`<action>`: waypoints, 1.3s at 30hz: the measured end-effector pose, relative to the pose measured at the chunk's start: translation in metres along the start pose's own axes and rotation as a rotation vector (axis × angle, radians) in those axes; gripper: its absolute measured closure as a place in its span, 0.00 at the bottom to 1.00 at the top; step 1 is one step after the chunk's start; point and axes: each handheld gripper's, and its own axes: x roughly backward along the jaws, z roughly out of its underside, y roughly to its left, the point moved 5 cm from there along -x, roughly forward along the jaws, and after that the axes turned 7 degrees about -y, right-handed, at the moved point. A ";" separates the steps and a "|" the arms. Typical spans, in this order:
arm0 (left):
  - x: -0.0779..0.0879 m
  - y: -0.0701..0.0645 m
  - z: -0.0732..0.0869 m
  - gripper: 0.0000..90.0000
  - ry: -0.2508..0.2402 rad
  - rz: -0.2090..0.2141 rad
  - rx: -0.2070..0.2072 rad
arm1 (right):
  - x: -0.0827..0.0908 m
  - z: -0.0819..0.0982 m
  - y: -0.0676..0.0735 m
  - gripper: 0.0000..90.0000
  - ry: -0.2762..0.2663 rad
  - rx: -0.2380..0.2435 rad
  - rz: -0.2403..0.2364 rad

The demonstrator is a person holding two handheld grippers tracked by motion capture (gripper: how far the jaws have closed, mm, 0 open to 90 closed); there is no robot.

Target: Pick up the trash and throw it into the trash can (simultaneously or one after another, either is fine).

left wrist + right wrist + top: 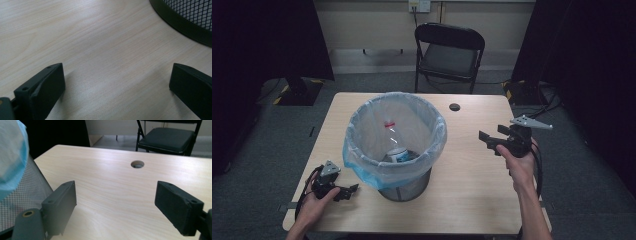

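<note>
A black mesh waste bin (404, 187) lined with a pale blue plastic bag (362, 172) stands in the middle of the wooden table (472, 200). Inside it lies a clear bottle (393, 142) with a red cap and some white rubbish. My left gripper (349, 192) rests low at the table's front left, open, with bare wood between its jaws; the bin's base (182, 22) curves past its upper right. My right gripper (490, 140) hovers right of the bin, open and empty. In its own view the mesh wall (27, 195) and the bag (11, 155) sit at the left.
A round cable hole (455, 107) (137, 164) pierces the table's far side. A black folding chair (449, 55) (167, 137) stands on the grey floor behind the table. Dark curtains hang at both sides, and cables lie on the floor at the right.
</note>
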 end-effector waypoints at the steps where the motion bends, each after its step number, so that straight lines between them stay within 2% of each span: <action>1: 0.000 0.000 0.000 0.00 0.000 0.000 0.000 | 0.000 0.003 -0.001 0.19 0.007 -0.002 0.009; 3: 0.000 0.000 0.000 0.00 0.001 0.000 -0.002 | 0.002 0.010 -0.005 0.19 0.026 0.010 0.041; 18: 0.000 0.000 0.000 0.00 0.001 0.000 -0.003 | 0.003 0.062 -0.017 0.20 0.124 -0.001 0.085; 24: 0.000 0.000 0.000 0.00 0.001 0.000 -0.003 | 0.006 0.074 -0.022 0.25 0.137 -0.002 0.099; 29: 0.000 0.000 0.000 0.00 0.001 0.000 -0.002 | 0.008 0.086 -0.025 0.25 0.153 -0.001 0.112; 33: 0.000 0.000 0.000 0.00 0.002 0.001 -0.002 | 0.007 0.098 -0.025 0.26 0.183 -0.003 0.119; 35: 0.000 0.000 0.000 0.00 0.001 0.000 -0.002 | 0.006 0.106 -0.023 0.30 0.196 0.008 0.123; 39: 0.000 0.000 0.000 0.00 0.002 0.000 -0.003 | 0.004 0.123 -0.021 0.29 0.235 0.027 0.131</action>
